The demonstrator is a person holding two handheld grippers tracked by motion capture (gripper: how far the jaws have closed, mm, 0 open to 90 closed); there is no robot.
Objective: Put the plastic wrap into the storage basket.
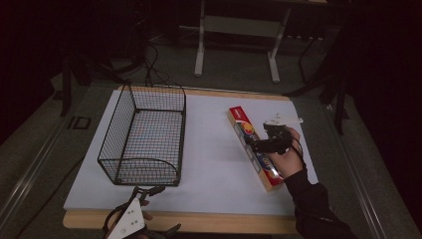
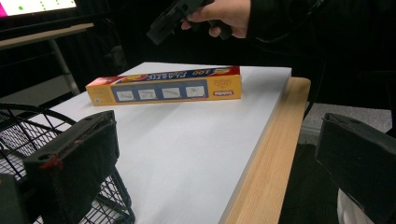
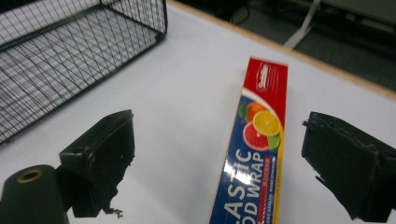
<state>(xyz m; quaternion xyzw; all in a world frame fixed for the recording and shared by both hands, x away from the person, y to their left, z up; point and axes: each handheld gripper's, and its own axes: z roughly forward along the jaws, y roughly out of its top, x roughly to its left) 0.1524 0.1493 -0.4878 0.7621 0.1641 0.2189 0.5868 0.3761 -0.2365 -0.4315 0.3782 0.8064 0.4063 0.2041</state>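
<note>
Right gripper (image 1: pixel 261 144) over the plastic wrap box (image 1: pixel 255 149), jaws spread wide to either side of it, not touching. Box (image 3: pixel 254 154) flat on the white sheet (image 1: pixel 214 149), right of the wire basket (image 1: pixel 144 134) and well apart from it. Left gripper (image 1: pixel 149 191) at the table's near edge, just beside the basket's near end, jaws wide apart, holding nothing.
</note>
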